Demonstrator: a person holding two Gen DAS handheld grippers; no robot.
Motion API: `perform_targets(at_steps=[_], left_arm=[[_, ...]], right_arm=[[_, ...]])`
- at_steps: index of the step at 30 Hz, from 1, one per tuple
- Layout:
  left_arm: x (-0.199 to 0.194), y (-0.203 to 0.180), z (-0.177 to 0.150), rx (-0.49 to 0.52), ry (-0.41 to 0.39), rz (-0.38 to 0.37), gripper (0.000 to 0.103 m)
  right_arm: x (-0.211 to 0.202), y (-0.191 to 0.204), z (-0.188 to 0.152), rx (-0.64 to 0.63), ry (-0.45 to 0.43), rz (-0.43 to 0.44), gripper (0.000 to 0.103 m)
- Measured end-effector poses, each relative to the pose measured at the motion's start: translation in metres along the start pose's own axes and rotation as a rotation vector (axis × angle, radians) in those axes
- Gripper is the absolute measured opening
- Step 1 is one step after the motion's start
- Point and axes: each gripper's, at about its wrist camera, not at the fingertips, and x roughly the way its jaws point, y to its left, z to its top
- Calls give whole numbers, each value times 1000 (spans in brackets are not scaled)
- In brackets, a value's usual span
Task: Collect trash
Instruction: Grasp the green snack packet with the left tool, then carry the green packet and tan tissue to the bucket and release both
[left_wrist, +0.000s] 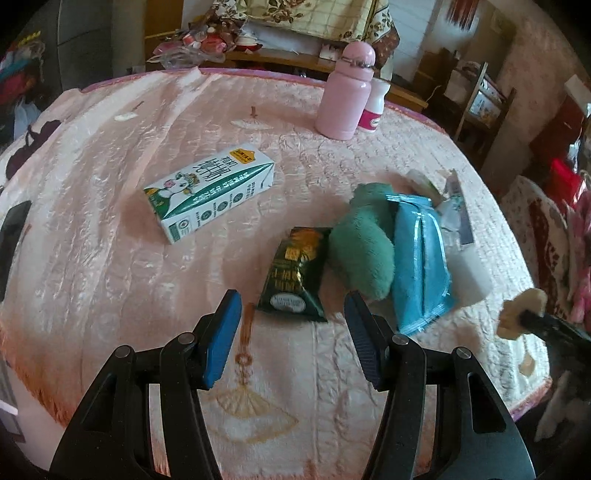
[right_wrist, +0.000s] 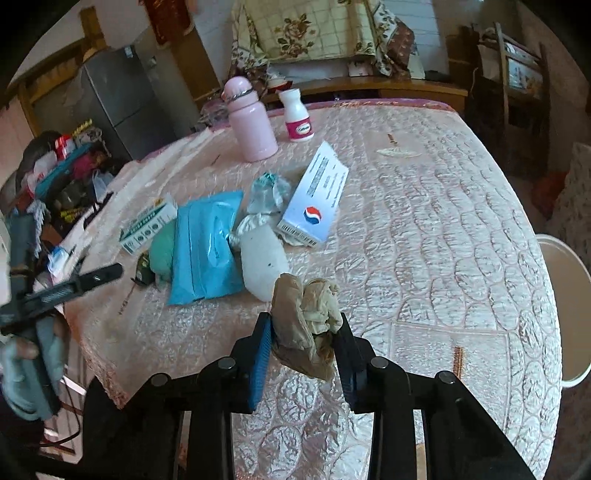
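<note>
Left wrist view: left gripper (left_wrist: 291, 306) angled steeply down over pink quilted tablecloth (left_wrist: 110, 258), blue-padded jaws apart and empty. Just beyond the tips, dark green foil snack packet (left_wrist: 295, 273), flat on the cloth. Touching its right side, green plush toy (left_wrist: 364, 240), then shiny blue plastic pouch (left_wrist: 419, 258) leaning against it. Farther left, white-and-green milk carton (left_wrist: 210, 192) on its side. At far edge, pink bottle with domed cap (left_wrist: 345, 96), upright. At right edge, crumpled beige paper wad (left_wrist: 519, 312) clamped in dark tips.

Right wrist view: right gripper (right_wrist: 304, 332) tilted down near table's front, jaws closed on the crumpled beige paper wad (right_wrist: 306, 325). Beyond, white-and-blue cardboard box (right_wrist: 316, 199) lying flat. Off table's right edge, white bucket (right_wrist: 569, 291). At left, gloved hand (right_wrist: 33, 365) gripping the left tool's handle.
</note>
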Motion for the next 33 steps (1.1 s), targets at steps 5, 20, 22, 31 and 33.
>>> perform_targets(at_steps=[5,20,22,31,33], left_arm=[[31,-3,11,28,39,35,56],[9,-1,6,23,9,20,16],[-2,-1,5,15,-15,20,16],[-41,-27,1,54,-78,-13,16],[-45,-37,0,68,-86,-26,16]], right_arm=[[-2,-2,-2,8,2,6,32],[4,9,-7,-38,17,36,32],[4,9,-7,-38,17,39,32],[2,16,-5,-47,1,44,32],[0,16,-5,-46,-3,44,32]])
